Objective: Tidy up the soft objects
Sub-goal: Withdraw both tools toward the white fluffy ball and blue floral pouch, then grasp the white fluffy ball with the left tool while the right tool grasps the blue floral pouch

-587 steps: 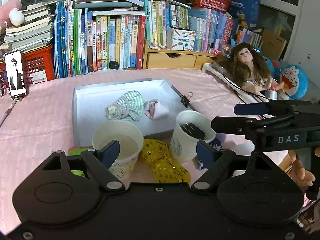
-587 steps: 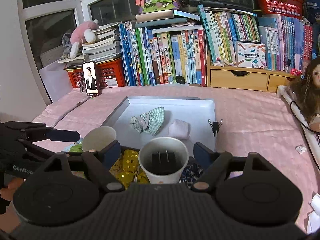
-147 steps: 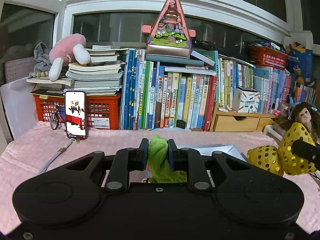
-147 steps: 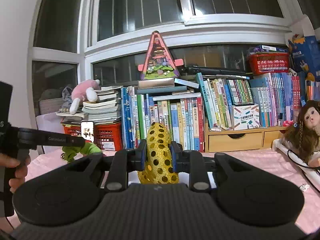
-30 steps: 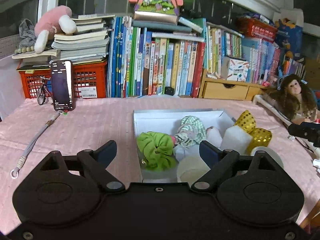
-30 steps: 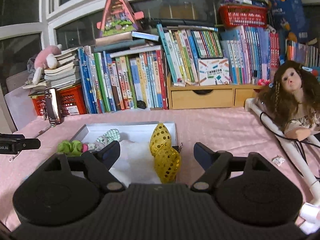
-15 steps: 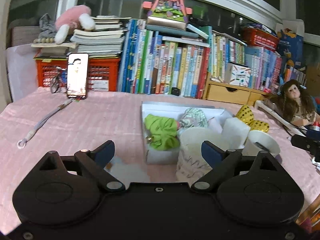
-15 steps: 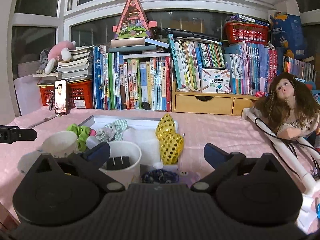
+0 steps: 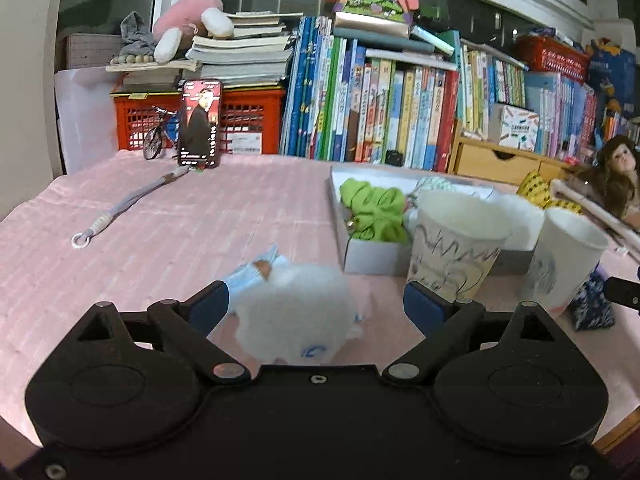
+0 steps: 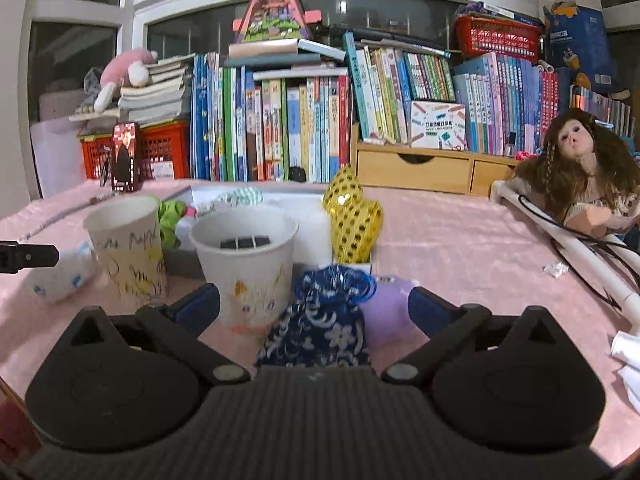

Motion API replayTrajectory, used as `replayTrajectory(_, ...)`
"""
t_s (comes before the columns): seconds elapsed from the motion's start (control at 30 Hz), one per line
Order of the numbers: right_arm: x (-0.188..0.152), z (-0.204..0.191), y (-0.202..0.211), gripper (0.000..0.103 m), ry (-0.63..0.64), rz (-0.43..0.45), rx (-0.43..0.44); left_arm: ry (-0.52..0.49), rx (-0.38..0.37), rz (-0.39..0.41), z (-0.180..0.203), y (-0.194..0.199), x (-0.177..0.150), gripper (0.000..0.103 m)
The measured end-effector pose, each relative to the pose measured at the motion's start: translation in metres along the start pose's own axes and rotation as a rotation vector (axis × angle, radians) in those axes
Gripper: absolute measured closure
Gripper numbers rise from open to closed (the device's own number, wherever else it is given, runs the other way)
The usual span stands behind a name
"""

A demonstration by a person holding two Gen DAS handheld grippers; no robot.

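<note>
Left wrist view: my left claw [image 9: 316, 306] gapes wide around a fluffy white soft toy [image 9: 294, 314] on the pink surface [image 9: 160, 224], gripping nothing. Right wrist view: my right claw [image 10: 314, 306], jaws just spread fully, brackets a blue floral pouch [image 10: 320, 324] untouched, beside a paper cup [image 10: 250, 264].

This is a home, probably a child's room: children's books [image 10: 280, 128] stand in rows at the far side, with a doll [image 10: 576, 164] at right and a plush toy [image 9: 188, 20] at left.

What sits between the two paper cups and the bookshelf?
The white tray, holding green, striped and gold soft things; the right wrist view shows it.
</note>
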State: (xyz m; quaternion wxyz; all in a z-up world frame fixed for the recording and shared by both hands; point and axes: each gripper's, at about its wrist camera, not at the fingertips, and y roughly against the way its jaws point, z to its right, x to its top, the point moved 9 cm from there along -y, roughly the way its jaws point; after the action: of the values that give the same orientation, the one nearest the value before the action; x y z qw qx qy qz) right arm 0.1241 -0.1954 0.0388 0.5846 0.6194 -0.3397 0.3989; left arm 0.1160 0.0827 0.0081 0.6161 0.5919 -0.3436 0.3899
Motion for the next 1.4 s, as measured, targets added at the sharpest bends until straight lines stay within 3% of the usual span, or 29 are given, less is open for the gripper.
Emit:
replayTrajectory(0.4, -0.015, -0.003, -0.015, 0.000, 0.032, -0.035, -0.041, -0.024, 0.032, -0.015, -0.003, -0.017, -0.009, 0.010)
replayTrajectory(0.57, -0.020, -0.009, -0.020, 0.001, 0.053, -0.056, -0.038, -0.024, 0.038, -0.052, -0.002, -0.031, -0.014, 0.020)
replayTrajectory(0.87, -0.027, -0.014, -0.035, 0.006, 0.048, -0.104, -0.034, -0.036, 0.050, -0.068, -0.003, -0.039, -0.017, 0.028)
replayTrajectory(1.2, -0.030, -0.011, -0.041, 0.014, 0.043, -0.121, -0.060, -0.054, 0.076, -0.083, -0.006, -0.046, -0.022, 0.031)
replayTrajectory(1.3, -0.030, -0.011, -0.042, 0.016, 0.039, -0.121, -0.056, -0.050, 0.093, -0.076, -0.008, -0.045, -0.021, 0.038)
replayTrajectory(1.4, -0.031, -0.011, -0.040, 0.025, 0.048, -0.115, -0.063, -0.031, 0.100, -0.066, -0.010, -0.043, -0.020, 0.040)
